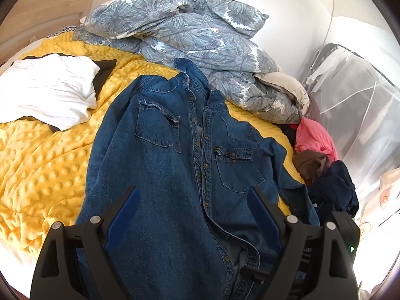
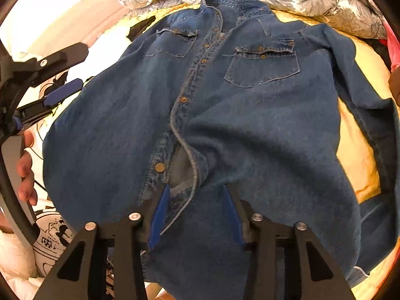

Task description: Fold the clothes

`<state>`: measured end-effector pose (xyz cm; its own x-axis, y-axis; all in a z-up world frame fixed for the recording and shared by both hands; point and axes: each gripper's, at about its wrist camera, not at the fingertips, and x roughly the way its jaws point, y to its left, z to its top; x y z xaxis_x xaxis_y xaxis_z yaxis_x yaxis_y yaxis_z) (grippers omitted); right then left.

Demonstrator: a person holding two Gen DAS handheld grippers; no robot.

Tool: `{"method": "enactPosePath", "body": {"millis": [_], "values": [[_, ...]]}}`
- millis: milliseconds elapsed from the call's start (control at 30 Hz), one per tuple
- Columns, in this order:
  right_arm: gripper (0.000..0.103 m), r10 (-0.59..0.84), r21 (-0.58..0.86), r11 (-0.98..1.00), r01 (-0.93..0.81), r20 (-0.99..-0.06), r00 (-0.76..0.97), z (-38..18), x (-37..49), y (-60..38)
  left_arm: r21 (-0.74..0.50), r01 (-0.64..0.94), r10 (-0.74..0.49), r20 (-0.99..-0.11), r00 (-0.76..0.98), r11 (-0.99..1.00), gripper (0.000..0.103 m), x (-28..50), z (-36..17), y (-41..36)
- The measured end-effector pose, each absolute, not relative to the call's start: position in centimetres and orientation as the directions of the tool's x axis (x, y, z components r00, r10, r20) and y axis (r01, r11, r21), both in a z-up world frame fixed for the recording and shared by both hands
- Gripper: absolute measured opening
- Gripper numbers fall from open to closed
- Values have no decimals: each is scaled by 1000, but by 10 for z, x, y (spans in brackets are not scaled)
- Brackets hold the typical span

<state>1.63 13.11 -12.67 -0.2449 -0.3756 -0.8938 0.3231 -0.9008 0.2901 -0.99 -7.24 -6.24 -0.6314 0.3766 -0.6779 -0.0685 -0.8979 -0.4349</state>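
While the yellow blanket [image 1: 50, 155] covered the bed, the denim shirt [image 1: 180, 145] lay on it, front up, beside a floral duvet [image 1: 190, 32]. Both the left tool [image 1: 192, 200] and right tool [image 2: 196, 195] stood wide apart over the shirt's lower part, holding nothing.

My left gripper [image 1: 192, 200] hangs spread wide over a denim shirt [image 1: 175, 155] lying front-up, collar away from me, on a yellow blanket [image 1: 45, 165]. A white top [image 1: 47, 90] lies left, a flowered duvet [image 1: 195, 37] beyond, crumpled clothes [image 1: 322, 165] right
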Motion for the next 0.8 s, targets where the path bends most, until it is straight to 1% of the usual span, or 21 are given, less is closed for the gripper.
{"method": "enactPosePath", "body": {"millis": [100, 133, 200, 300, 400, 500, 700, 733, 767, 800], "values": [[45, -381, 288, -891, 350, -894, -236, -126, 23, 123, -443, -62, 379, -677, -631, -894, 89, -10, -63, -76], [41, -369, 272, -893, 360, -899, -237, -128, 25, 120, -448, -61, 383, -676, -629, -892, 88, -10, -63, -76], [9, -350, 238, -885, 401, -907, -233, -130, 27, 110, -457, -60, 390, -675, -627, -887, 89, -10, -63, -77], [5, -330, 192, -871, 453, -910, -250, -127, 30, 100, -455, -64, 390, -673, -629, -888, 89, -9, -62, -78], [4, -354, 194, -850, 489, -899, -260, -122, 34, 95, -452, -65, 387, -672, -631, -890, 89, -8, -62, -78], [4, -405, 243, -810, 534, -890, -209, -120, 39, 90, -454, -60, 386, -672, -632, -889, 89, -8, -62, -81], [7, -376, 261, -811, 524, -918, -126, -137, 33, 86, -456, -62, 389, -671, -631, -888, 89, -7, -62, -82], [8, -392, 279, -807, 520, -912, -120, -132, 32, 88, -452, -65, 387, -670, -633, -889, 89, -7, -61, -81], [16, -422, 307, -800, 515, -899, -121, -125, 31, 93, -450, -65, 385, -671, -634, -891, 89, -7, -61, -81], [29, -462, 338, -794, 506, -876, -140, -116, 29, 100, -448, -66, 384, -671, -635, -892, 89, -7, -61, -82]]}}
